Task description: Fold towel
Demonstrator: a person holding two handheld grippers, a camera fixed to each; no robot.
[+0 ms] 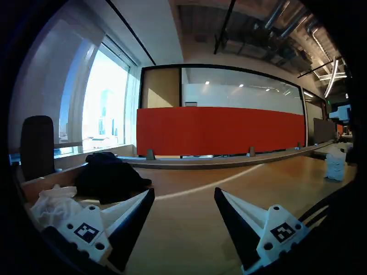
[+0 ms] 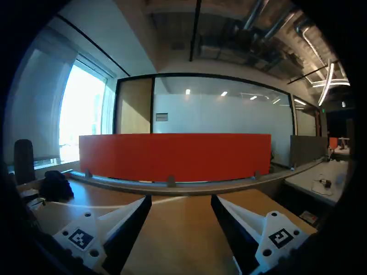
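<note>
An office: beyond the left gripper a red desk divider is standing, a glass-walled room rising behind it.

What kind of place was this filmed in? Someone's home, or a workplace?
Most likely an open-plan office in a city: a wooden desk backed by a red divider panel, a glass-walled room behind it, exposed pipes overhead, and a window onto tall buildings.
</note>
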